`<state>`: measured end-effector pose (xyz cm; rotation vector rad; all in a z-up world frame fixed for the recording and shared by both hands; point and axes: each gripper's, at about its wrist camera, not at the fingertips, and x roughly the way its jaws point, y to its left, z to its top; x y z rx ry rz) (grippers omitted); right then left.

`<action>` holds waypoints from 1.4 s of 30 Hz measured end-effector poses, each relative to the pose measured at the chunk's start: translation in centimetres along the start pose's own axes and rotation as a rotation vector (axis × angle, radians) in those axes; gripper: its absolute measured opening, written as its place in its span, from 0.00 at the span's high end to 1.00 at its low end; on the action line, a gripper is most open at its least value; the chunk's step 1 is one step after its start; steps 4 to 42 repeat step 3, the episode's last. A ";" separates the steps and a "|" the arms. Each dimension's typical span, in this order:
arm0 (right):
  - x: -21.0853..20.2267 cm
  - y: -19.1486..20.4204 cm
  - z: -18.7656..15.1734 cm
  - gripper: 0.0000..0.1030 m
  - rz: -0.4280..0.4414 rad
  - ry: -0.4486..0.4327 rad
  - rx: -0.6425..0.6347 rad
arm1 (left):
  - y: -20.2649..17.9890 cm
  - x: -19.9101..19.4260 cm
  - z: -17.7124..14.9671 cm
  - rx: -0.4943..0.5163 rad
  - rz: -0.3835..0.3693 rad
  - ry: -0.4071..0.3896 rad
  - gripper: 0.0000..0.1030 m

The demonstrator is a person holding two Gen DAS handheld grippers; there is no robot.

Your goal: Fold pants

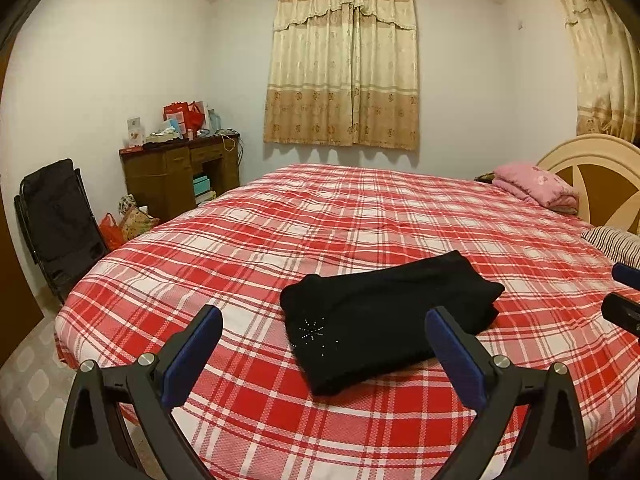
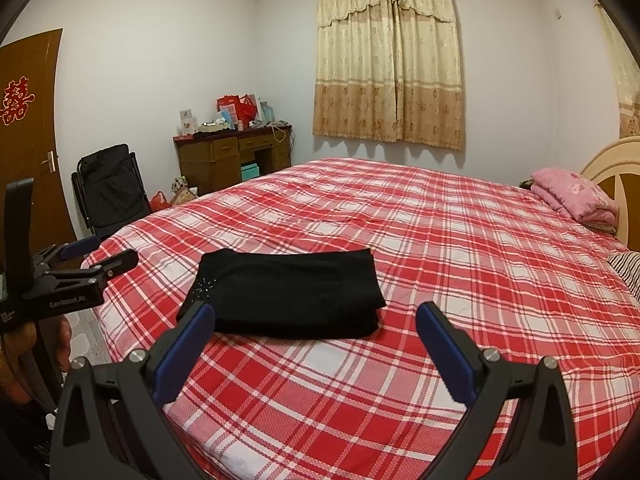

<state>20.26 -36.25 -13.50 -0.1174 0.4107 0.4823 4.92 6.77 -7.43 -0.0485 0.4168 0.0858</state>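
The black pants [image 1: 390,320] lie on the red plaid bed cover [image 1: 360,216], near the front edge of the bed, already folded into a compact, thick rectangle w/ several layers stacked. A small cluster of sparkly studs shows on the top layer at the left end. Judging from that, the folding looks done or nearly done; what remains is prob. just tidying.

To do this step well: check the stacked edges line up, esp. the right end, where layers look slightly stepped in the left wrist view. If a correction is needed, pinch only the top layer at a corner, lift low, and lay it flush w/o dragging the whole bundle. The fabric looks soft and thick, so a press along the fold would likely help it stay flat. Avoid catching the bed cover under the pants.

Pose: the left gripper [image 1: 324,344] hovers above the bed edge, just short of the pants' left end, fingers spread wide apart, nothing between them. The right gripper [image 2: 316,336] sits likewise in front of the pants, also spread wide and holding nothing; its left finger overlaps the pants' near-left corner in view, but contact can't be confirmed. In the right wrist view the left tool appears at the far left, held by a hand [image 2: 60,344], off the bed's side. Both tools point forward over the bed, roughly level, apart from each other.
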 end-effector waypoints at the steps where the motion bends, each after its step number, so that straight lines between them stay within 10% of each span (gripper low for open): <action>1: 0.0 0.0 0.0 0.00 -0.001 0.002 -0.001 | 0.0 0.0 0.0 -0.002 0.000 -0.001 0.01; 42: 0.0 0.0 0.0 0.00 -0.001 0.002 -0.002 | -0.1 0.1 -0.1 -0.002 -0.006 0.000 0.01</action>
